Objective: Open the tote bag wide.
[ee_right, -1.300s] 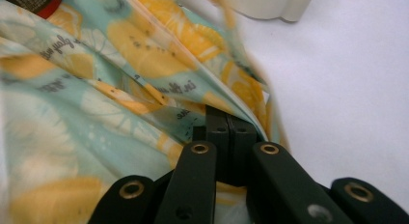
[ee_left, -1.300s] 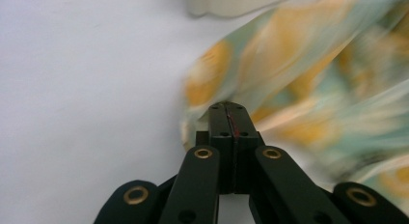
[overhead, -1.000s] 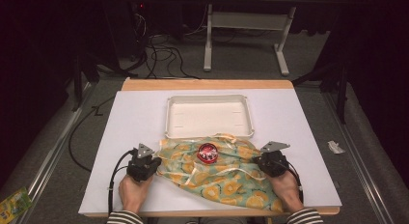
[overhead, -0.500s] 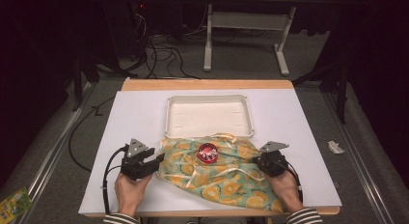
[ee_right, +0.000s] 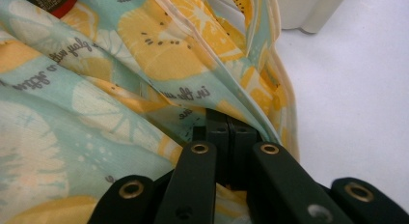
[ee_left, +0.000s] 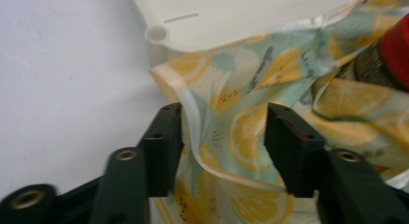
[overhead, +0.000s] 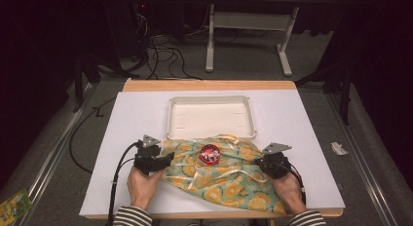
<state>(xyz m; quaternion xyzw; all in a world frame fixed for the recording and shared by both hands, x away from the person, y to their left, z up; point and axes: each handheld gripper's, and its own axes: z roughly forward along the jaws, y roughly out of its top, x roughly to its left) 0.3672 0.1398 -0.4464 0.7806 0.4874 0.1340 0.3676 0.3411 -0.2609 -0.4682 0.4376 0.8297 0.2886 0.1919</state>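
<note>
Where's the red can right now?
In the high view the red can sits on the lemon-print cloth, midway between the two grippers, just in front of the white tray.

A fold of lemon-printed cloth (ee_right: 144,79) is pinched between the closed fingers (ee_right: 217,132) of the right gripper (ee_right: 226,130), with white table (ee_right: 357,98) seen beside it and a white tray corner (ee_right: 313,11) beyond.

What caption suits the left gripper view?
Open left gripper straddling the lemon-print cloth edge beside the white tray.
</note>
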